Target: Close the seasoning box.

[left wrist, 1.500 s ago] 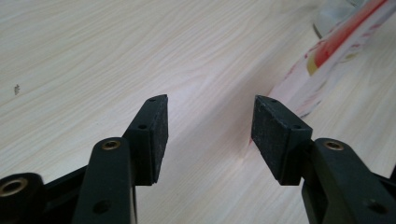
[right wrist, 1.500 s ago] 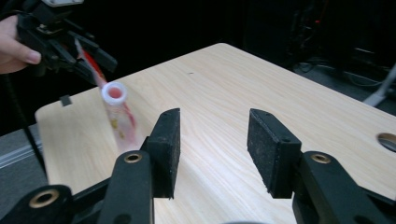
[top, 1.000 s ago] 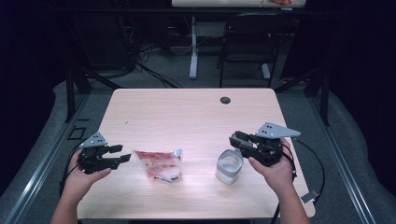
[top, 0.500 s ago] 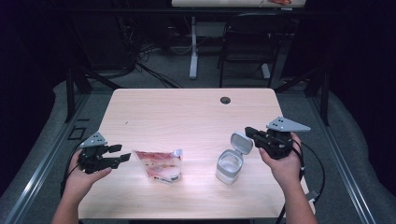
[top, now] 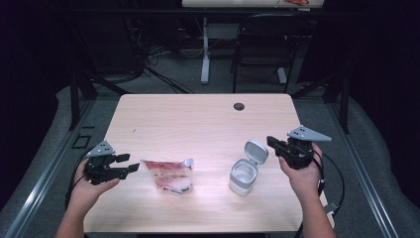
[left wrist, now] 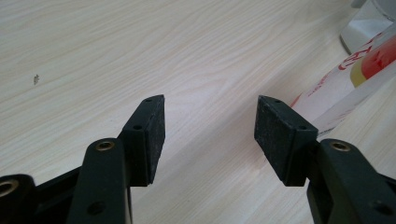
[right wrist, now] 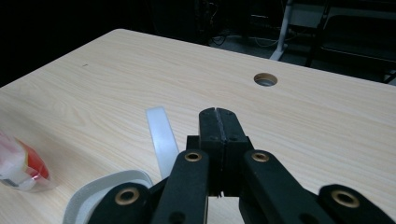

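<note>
Now the right gripper (top: 275, 144) hovers just to the right of a small white container (top: 243, 176) on the wooden desk (top: 198, 119), its jaws pressed flat together with nothing between them; they have just been closing. The container's hinged lid (top: 256, 150) stands open and tilts up toward that gripper, close to the jaw tips but apart from them (in the right gripper view the lid (right wrist: 161, 140) rises as a pale strip left of the shut jaws, with the container's rim (right wrist: 105, 191) curving below). The right gripper (right wrist: 218, 116) points across the desk toward a round cable hole (right wrist: 265, 79).

Further left, a clear pouch with red print (top: 168, 174) lies flat on the desk, well apart from the container. The left gripper (top: 128, 163) is held low just to the left of the pouch, jaws apart and empty. In the left gripper view the left gripper (left wrist: 210, 123) frames bare wood, and the pouch (left wrist: 355, 74) lies beyond the right-hand jaw, not touched.
</note>
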Demonstrator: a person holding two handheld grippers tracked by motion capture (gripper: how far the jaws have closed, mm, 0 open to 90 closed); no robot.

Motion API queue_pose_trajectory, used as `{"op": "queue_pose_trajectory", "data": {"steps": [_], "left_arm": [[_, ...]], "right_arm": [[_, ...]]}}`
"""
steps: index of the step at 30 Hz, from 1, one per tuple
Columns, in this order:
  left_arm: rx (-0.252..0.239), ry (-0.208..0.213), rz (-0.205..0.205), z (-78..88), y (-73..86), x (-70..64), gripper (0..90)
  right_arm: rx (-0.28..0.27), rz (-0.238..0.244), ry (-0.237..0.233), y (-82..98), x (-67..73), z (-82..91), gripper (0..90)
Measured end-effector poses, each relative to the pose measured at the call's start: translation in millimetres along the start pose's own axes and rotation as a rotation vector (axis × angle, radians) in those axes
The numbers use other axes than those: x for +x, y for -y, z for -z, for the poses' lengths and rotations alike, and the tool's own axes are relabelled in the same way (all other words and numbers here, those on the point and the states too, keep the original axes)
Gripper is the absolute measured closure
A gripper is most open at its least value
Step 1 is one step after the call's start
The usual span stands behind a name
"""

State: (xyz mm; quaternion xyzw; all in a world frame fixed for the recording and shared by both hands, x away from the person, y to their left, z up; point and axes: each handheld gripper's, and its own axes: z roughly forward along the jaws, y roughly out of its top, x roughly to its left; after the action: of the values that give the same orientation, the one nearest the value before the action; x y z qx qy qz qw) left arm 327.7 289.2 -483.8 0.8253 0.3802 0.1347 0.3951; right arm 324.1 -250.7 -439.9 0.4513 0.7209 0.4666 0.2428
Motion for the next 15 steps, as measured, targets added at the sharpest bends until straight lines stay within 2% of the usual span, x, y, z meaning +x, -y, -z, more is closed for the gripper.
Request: {"op": "queue_pose_trajectory", "data": {"steps": [15], "left_arm": [[0.002, -0.003, 0.000, -0.4, 0.3, 0.4, 43.7]], "right_arm": [[0.020, -0.019, 0.001, 7.7, -3.3, -5.8, 90.0]]}}
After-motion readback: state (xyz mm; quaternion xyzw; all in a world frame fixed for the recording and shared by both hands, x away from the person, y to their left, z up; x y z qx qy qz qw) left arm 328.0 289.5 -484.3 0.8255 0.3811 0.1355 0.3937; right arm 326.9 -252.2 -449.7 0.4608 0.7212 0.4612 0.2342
